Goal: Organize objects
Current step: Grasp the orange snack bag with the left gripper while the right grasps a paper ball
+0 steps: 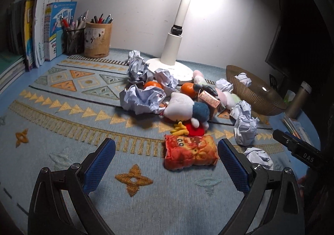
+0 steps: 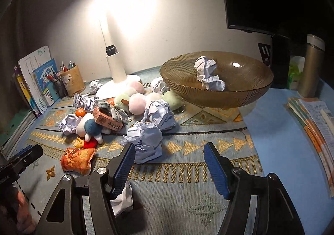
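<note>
Both grippers hang with fingers spread, grasping nothing. The right gripper (image 2: 167,164) has a paper ball (image 2: 144,141) just beyond its left finger; the bowl (image 2: 246,99) lies further ahead. Best shift left to centre it, then squeeze gently. The left gripper (image 1: 167,161) faces a snack bag (image 1: 190,152) between its fingers.

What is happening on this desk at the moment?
A person is tidying a cluttered desk with two handheld grippers. The left gripper and the right gripper are both open and hold nothing. One crumpled paper ball lies in the brown bowl; other paper balls, plush toys and oranges lie near the lamp.
</note>
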The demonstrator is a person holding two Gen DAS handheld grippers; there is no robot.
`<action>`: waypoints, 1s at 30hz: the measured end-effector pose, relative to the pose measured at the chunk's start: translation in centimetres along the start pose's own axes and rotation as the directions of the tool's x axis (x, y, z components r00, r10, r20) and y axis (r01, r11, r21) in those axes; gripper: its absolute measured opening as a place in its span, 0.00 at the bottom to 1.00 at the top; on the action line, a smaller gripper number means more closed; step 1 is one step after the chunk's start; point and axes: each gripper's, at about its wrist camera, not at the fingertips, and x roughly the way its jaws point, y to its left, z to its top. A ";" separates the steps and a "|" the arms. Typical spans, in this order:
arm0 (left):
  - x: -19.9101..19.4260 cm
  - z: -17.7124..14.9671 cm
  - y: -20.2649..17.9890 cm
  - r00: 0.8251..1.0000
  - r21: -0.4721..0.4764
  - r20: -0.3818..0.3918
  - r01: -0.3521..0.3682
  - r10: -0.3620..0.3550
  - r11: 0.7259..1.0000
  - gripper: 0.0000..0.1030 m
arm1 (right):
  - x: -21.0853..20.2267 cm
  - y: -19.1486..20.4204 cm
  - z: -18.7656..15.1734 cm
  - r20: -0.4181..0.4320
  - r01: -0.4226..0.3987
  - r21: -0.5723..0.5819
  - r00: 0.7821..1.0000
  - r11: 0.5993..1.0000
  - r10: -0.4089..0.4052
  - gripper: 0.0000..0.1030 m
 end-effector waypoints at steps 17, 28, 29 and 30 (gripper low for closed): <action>5.3 0.7 -3.0 0.926 0.078 -0.314 0.248 -0.212 0.966 0.94 | -1.1 1.9 -1.5 -0.148 -0.329 0.056 0.931 0.943 0.333 0.86; 1.8 -0.4 -3.5 0.900 0.081 -0.304 0.350 -0.311 0.933 0.93 | 0.4 3.0 -2.2 -0.232 -0.271 -0.040 0.939 0.962 0.255 0.75; 1.9 0.0 -3.3 0.918 0.102 -0.288 0.314 -0.274 0.944 0.93 | 0.5 3.1 -2.2 -0.234 -0.267 -0.047 0.940 0.963 0.249 0.72; 2.2 0.3 -3.2 0.929 0.129 -0.278 0.286 -0.243 0.949 0.93 | 0.5 3.2 -2.3 -0.235 -0.260 -0.056 0.942 0.964 0.240 0.70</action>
